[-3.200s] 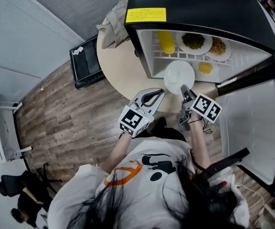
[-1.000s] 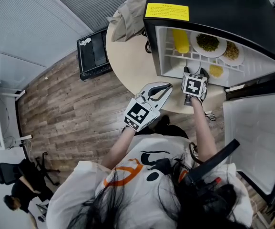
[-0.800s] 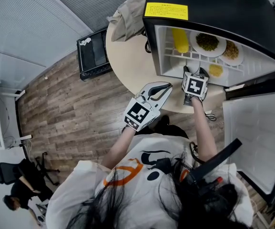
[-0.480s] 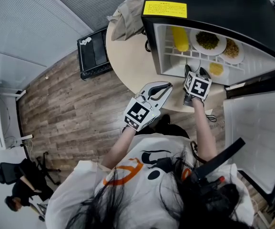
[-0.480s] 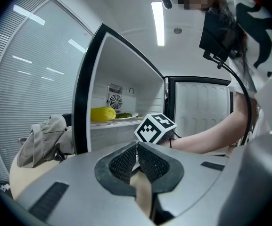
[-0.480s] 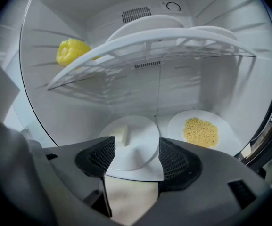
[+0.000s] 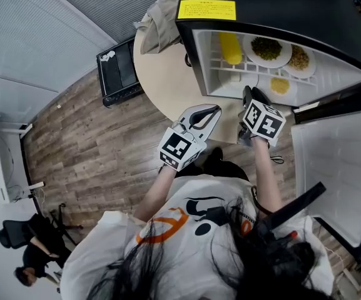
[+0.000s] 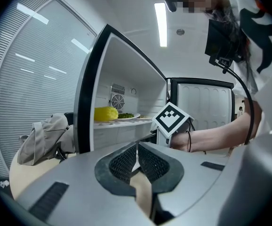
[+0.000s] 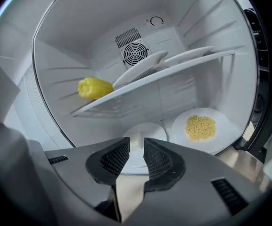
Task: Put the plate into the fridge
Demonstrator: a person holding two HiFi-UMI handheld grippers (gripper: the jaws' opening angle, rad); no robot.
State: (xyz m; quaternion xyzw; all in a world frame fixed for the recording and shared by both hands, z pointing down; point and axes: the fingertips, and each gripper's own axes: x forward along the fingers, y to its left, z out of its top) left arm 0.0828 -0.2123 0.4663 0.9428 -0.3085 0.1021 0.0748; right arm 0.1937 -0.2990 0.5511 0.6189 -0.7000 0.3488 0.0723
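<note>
The white plate (image 9: 150, 132) lies flat on the fridge's floor, left of a plate of yellow grains (image 9: 201, 126). My right gripper (image 9: 136, 147) hovers just in front of and above it at the fridge mouth (image 7: 250, 94). Its jaws have just been closing and stand narrowly open, with nothing between them and no contact with the plate. In the head view the right gripper hides most of the plate. My left gripper (image 7: 214, 109) hangs over the table edge, left of the fridge, with its jaws (image 8: 136, 147) shut on nothing.
The black fridge (image 7: 274, 17) stands on a round table (image 7: 161, 74), its door (image 7: 330, 167) swung open to the right. On its upper shelf sit a yellow pepper (image 9: 94, 87) and two food plates (image 7: 266, 50). A grey bag (image 7: 158, 17) lies on the table.
The right gripper, which earlier carried the plate outside the fridge, has left it on the fridge floor. It has drawn back and up, rolled, and its jaws have narrowed. The left gripper has stayed put.
</note>
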